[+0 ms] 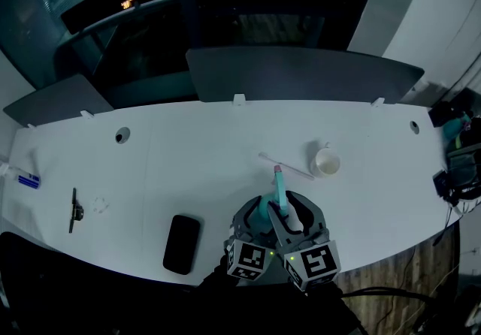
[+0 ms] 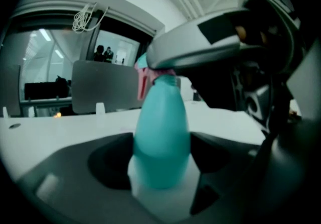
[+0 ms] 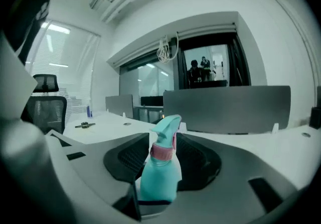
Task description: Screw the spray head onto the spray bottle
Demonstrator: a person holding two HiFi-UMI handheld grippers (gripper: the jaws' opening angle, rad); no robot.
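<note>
Over white desk (image 1: 188, 153), left gripper (image 2: 161, 168) clamps teal plastic spray bottle (image 2: 161, 132), right gripper (image 3: 160, 160) loose round pink-collared spray head (image 3: 164, 135), head view alone shows black phone (image 1: 182, 243).

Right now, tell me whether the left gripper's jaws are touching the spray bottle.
Touching. The left gripper view shows the left gripper with both jaws pressed against the sides of the teal spray bottle, no gap either side.
</note>
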